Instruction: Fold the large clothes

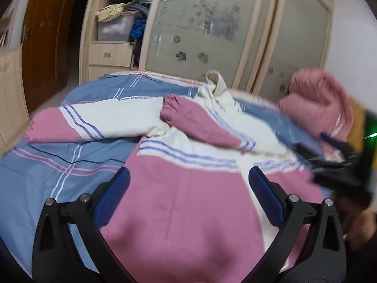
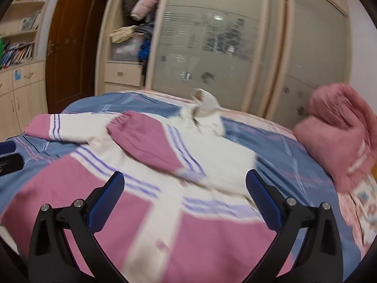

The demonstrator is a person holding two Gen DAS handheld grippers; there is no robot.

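A large pink-and-cream hooded jacket (image 1: pixel 188 188) with purple stripes lies flat on the bed, hood toward the wardrobe. Its right sleeve (image 1: pixel 200 122) is folded across the chest; its left sleeve (image 1: pixel 77 122) lies stretched out to the left. The jacket also shows in the right wrist view (image 2: pixel 179 165). My left gripper (image 1: pixel 188 179) is open and empty above the pink lower body. My right gripper (image 2: pixel 185 184) is open and empty above the jacket's right side; it also shows blurred at the right edge of the left wrist view (image 1: pixel 339 165).
The bed has a blue, pink and white striped cover (image 1: pixel 59 165). A folded pink quilt (image 2: pixel 339 132) sits at the bed's right. A wardrobe with frosted sliding doors (image 2: pixel 223 47) stands behind, with a brown door (image 2: pixel 70 47) and shelves (image 2: pixel 21 47) to the left.
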